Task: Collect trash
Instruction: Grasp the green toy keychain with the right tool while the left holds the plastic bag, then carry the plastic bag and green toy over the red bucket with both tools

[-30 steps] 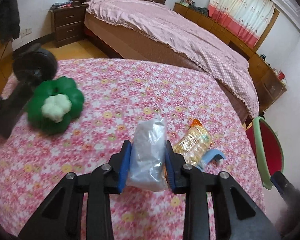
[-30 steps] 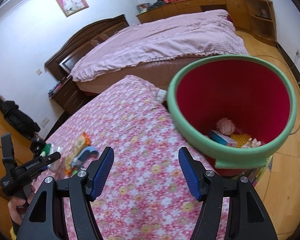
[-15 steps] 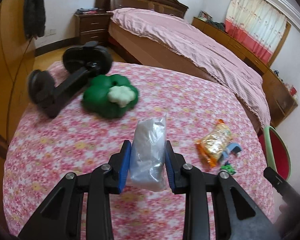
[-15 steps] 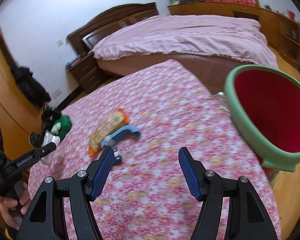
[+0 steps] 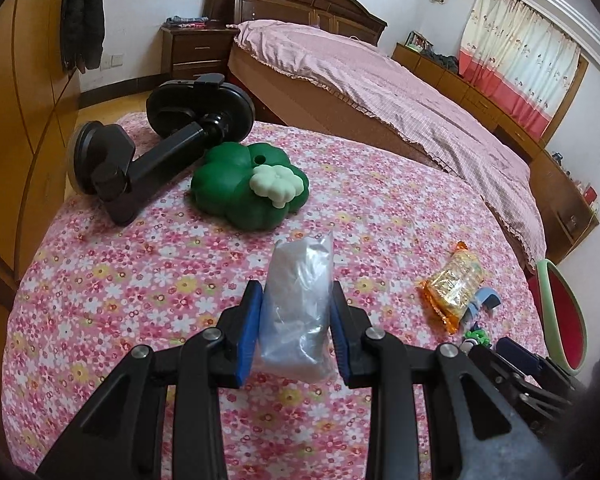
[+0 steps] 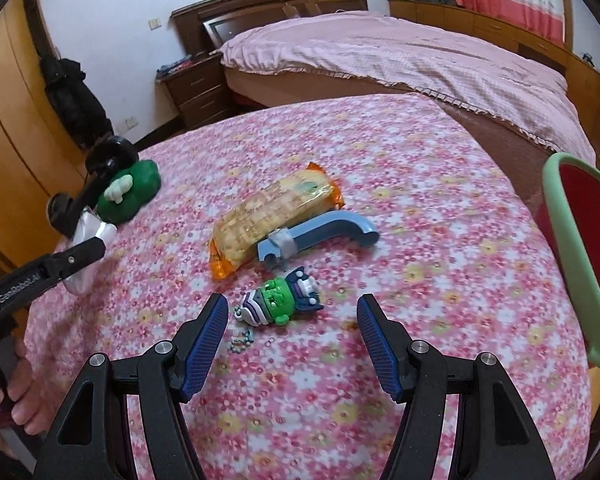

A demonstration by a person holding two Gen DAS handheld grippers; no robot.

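Left wrist view is showing the left claw (image 5: 294,330) gripping a silvery plastic bag (image 5: 298,320) between its blue pads, the bag sticking up above the floral-clothed desk (image 5: 140,272). At about eleven o'clock from the bag a green clover-shaped toy (image 5: 246,190) is lying beside a black suction-cup mount (image 5: 156,144). Toward three o'clock an orange-ended snack packet (image 5: 452,290) is resting against a blue curved plastic piece (image 5: 485,300), and the red bin with a green rim (image 5: 560,320) is standing past the desk's edge.

Right wrist view is showing the right claw (image 6: 292,320) hanging with its jaws wide apart and nothing between the pads. Just ahead of them, slightly toward eleven o'clock, a small green-faced figurine (image 6: 282,300) is lying on the cloth, with tiny beads (image 6: 242,338) scattered near the left pad. Beyond it at twelve o'clock the snack packet (image 6: 276,210) is touching the blue plastic piece (image 6: 320,236). The bin (image 6: 588,248) is sitting at three o'clock. At nine o'clock the other claw (image 6: 86,256) is carrying the bag (image 6: 90,236).
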